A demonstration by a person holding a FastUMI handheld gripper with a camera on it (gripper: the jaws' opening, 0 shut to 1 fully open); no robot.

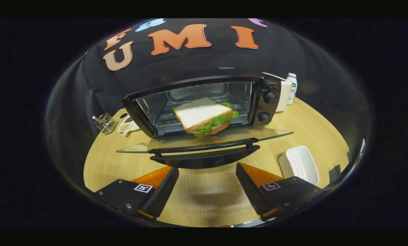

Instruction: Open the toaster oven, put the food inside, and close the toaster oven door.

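Pale wood-grain table (204,201) under the gripper (207,171). Fingers spread wide, nothing between them, just bare tabletop showing in the gap. Gripper sits above the table, not touching anything.

Just ahead of the fingertips: toaster oven door (204,141), fully dropped open and lying roughly flat, glass pane facing up, dark handle bar (204,150) along its near edge. Handle is close to the tips but apart from them.

Off to the right of the right finger: white ridged tray (301,164) on the table, near the finger, clear of the door.

Beyond the door: toaster oven (204,102), cavity open. Sandwich (205,116) is inside at the mouth of the cavity, tilted, white bread on top, green lettuce sticking out the side, bun-coloured base. Two dark knobs (270,97) stacked on the oven's right panel.

Farther left of the oven: small wire basket (104,123) and a white dish (127,126) beside it. Farther right, behind the oven corner: white container (285,95) with a small bottle (292,87) just beside it.
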